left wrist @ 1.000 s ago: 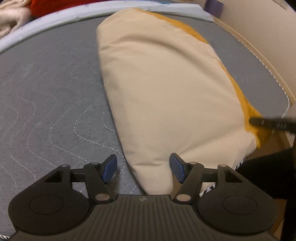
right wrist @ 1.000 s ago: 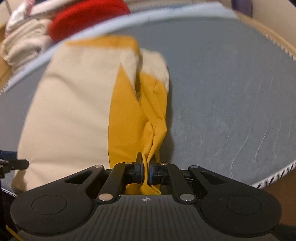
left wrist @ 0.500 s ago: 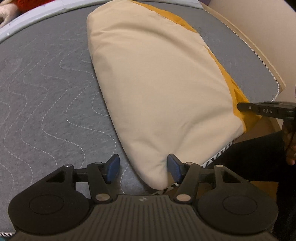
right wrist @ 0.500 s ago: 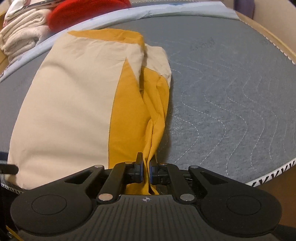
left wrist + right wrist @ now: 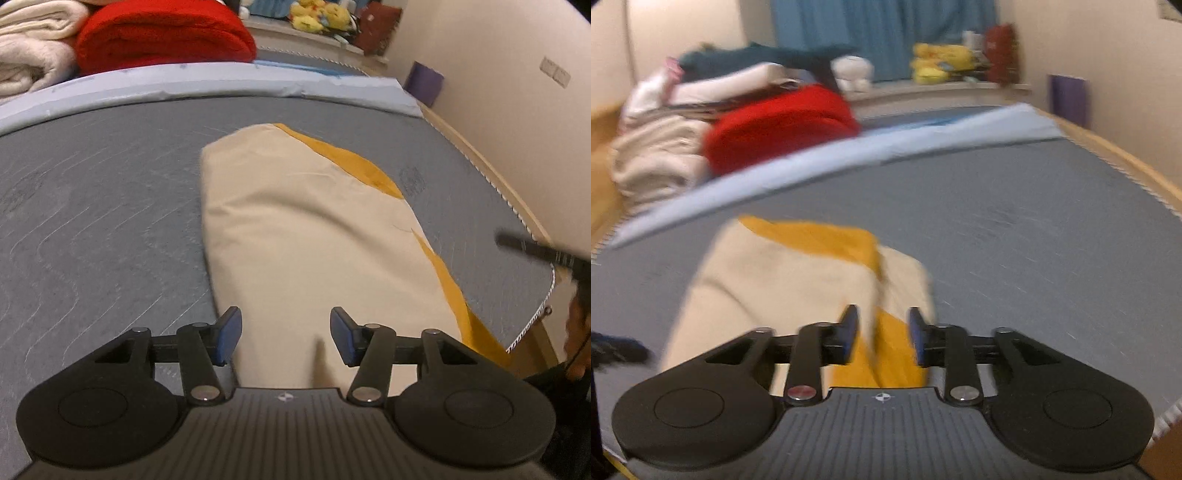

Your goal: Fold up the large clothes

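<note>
Both tools gape empty: left tool [image 5: 284, 334] and right tool [image 5: 881, 334] over the folded garment [image 5: 306, 236] at lower centre; only the right view shows blue curtains [image 5: 882, 37].

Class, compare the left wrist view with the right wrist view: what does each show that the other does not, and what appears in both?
Only the left wrist view shows the open left gripper and white wall plates.

Only the right wrist view shows the open right gripper, a blue curtain and a dark teal item topping the laundry pile.

Both show the cream-and-mustard garment on the grey quilted mattress, the red blanket, yellow plush toys and a purple box.
</note>
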`<move>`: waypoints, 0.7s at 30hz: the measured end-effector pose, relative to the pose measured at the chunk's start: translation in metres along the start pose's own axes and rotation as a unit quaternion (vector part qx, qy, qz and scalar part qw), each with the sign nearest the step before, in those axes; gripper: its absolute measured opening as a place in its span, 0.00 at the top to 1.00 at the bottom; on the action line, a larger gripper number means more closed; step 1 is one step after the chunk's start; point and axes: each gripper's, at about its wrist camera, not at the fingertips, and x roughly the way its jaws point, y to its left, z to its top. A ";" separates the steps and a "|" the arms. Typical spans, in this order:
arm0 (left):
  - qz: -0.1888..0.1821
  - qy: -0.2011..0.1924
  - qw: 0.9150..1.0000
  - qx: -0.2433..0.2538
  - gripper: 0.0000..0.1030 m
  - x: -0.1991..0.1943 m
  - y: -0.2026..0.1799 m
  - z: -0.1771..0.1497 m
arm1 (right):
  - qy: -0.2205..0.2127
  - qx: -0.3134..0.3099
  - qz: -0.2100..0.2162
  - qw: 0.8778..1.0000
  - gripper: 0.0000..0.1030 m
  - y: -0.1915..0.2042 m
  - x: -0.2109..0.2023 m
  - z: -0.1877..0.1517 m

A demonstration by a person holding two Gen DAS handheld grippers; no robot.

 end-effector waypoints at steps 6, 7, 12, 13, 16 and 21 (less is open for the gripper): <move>0.004 0.032 0.999 0.040 0.43 0.039 -0.022 0.010 | 0.059 0.054 0.043 0.996 0.46 -0.012 0.074 0.024; 0.008 0.039 0.998 0.045 0.43 0.047 -0.020 0.009 | 0.077 0.069 0.041 0.994 0.46 -0.010 0.086 0.026; 0.022 0.040 0.998 0.049 0.43 0.076 -0.018 0.026 | 0.131 0.089 0.029 0.987 0.47 -0.014 0.142 0.022; 0.021 0.034 0.998 0.044 0.43 0.080 -0.016 0.030 | 0.139 0.100 0.027 0.985 0.51 -0.017 0.150 0.022; 0.019 0.013 0.999 0.031 0.43 0.092 -0.012 0.045 | 0.136 0.142 0.055 0.979 0.89 -0.022 0.162 0.026; 0.045 -0.034 0.998 0.009 0.43 0.116 -0.005 0.072 | 0.075 0.131 0.076 0.986 0.99 -0.017 0.148 0.042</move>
